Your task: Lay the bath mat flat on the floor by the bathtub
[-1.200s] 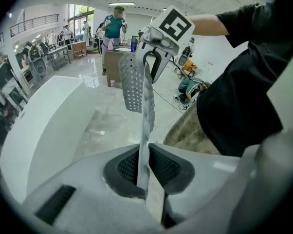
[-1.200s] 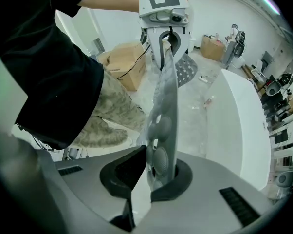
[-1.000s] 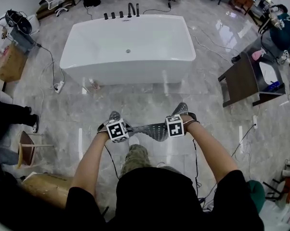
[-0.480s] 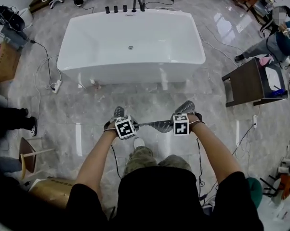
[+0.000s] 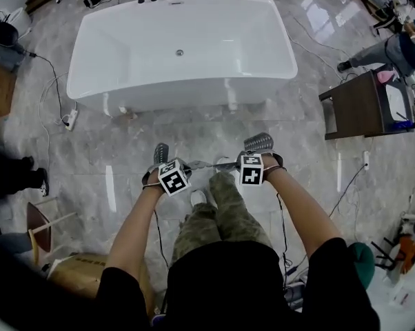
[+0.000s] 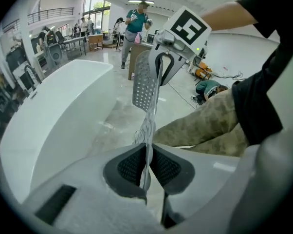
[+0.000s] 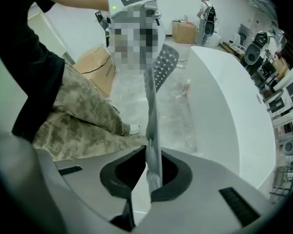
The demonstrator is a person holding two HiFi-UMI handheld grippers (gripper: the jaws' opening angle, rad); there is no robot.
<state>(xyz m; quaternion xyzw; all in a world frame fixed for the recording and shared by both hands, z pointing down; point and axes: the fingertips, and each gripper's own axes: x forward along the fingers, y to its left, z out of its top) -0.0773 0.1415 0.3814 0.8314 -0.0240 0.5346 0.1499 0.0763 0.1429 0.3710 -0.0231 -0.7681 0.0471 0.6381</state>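
The grey perforated bath mat (image 5: 206, 164) hangs stretched edge-up between my two grippers, above the marble floor a short way in front of the white bathtub (image 5: 180, 47). My left gripper (image 5: 166, 169) is shut on the mat's left end, whose corner flap (image 5: 160, 152) sticks out past it. My right gripper (image 5: 253, 161) is shut on the right end, with its flap (image 5: 258, 142) likewise past it. In the left gripper view the dark pads (image 6: 132, 167) pinch the thin mat (image 6: 146, 82). The right gripper view shows the mat (image 7: 154, 96) clamped the same way, with the tub (image 7: 229, 111) alongside.
A dark wooden side table (image 5: 362, 105) stands right of the tub. Cables and a power strip (image 5: 67, 121) lie on the floor at the left. A cardboard box (image 5: 83, 271) and a stool (image 5: 42, 219) sit at the lower left. The person's camouflage trouser leg (image 5: 225, 205) is below the mat.
Both grippers have moved forward toward the bathtub and lower, carrying the stretched mat along. The person has stepped forward, and the tub now lies closer.
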